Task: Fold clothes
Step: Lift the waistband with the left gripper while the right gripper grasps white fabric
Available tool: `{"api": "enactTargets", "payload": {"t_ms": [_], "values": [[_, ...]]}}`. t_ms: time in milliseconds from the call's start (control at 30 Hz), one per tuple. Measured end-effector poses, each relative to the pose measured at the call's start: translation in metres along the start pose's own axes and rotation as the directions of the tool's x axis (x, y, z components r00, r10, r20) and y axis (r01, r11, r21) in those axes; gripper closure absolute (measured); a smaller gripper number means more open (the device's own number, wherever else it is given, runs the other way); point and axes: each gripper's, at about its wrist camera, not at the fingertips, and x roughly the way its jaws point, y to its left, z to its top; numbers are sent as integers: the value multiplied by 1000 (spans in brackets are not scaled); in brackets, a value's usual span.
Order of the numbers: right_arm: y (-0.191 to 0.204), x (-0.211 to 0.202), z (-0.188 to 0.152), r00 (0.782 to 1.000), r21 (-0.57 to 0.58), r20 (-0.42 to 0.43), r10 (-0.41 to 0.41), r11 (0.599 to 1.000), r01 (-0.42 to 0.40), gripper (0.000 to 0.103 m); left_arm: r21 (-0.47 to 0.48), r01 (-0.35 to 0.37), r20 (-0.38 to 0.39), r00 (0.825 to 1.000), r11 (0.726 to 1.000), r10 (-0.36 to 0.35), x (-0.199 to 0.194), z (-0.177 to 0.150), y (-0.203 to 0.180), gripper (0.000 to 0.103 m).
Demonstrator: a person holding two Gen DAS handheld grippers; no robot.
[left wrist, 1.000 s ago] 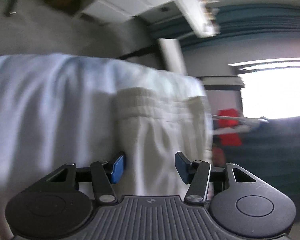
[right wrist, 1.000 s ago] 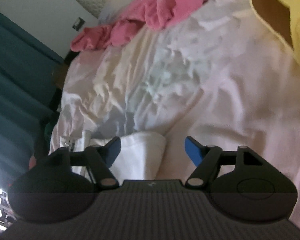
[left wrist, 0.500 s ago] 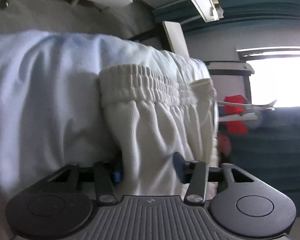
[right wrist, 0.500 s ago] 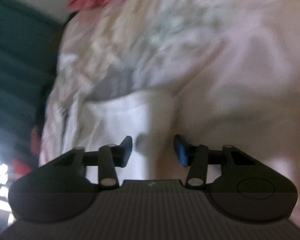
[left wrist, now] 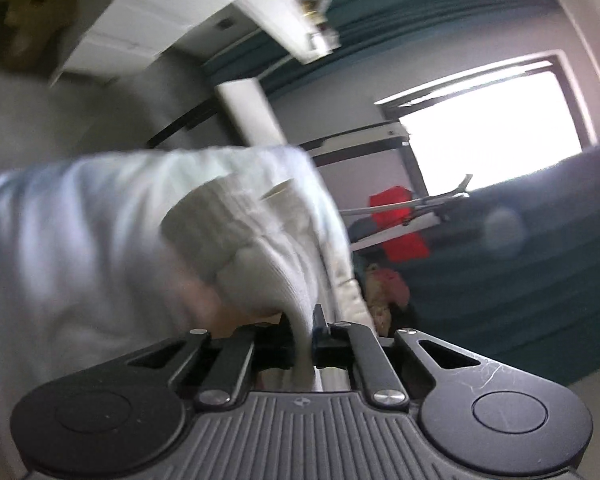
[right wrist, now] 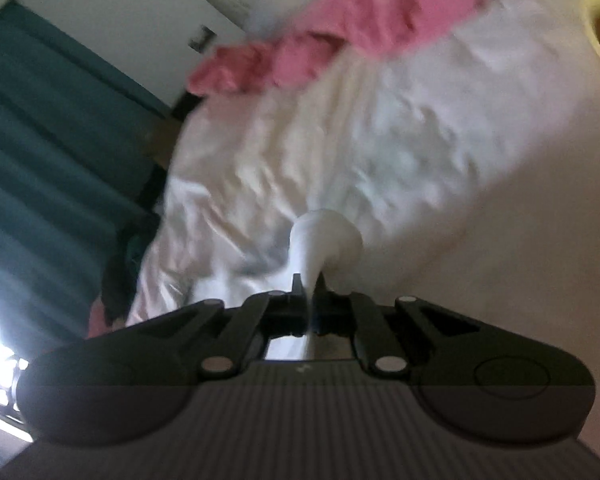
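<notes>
both grippers have just been closing on cloth. left gripper (left wrist: 313, 322) is now clenched on the white shorts (left wrist: 260, 240) below the ribbed waistband, bunching the fabric. right gripper (right wrist: 309, 285) pinches another white fold (right wrist: 324, 240) over the rumpled bedsheet (right wrist: 380, 140). judgement: garment secured at two points, ready to lift and fold
</notes>
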Motion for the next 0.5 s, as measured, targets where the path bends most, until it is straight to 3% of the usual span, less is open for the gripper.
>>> {"api": "enactTargets", "payload": {"t_ms": [133, 233, 367, 500], "values": [[64, 29, 17, 999, -3, -9, 41, 999, -41, 98, 4, -11, -4, 1000, 1000, 11, 60, 27, -38, 96], [130, 62, 16, 999, -102, 28, 21, 995, -18, 98, 58, -31, 15, 999, 998, 31, 117, 41, -72, 96], [202, 133, -6, 994, -209, 111, -19, 977, 42, 98, 46, -37, 3, 999, 998, 37, 207, 60, -100, 96], [242, 217, -47, 980, -318, 182, -79, 939, 134, 98, 64, -57, -20, 998, 996, 59, 303, 80, -105, 95]]}}
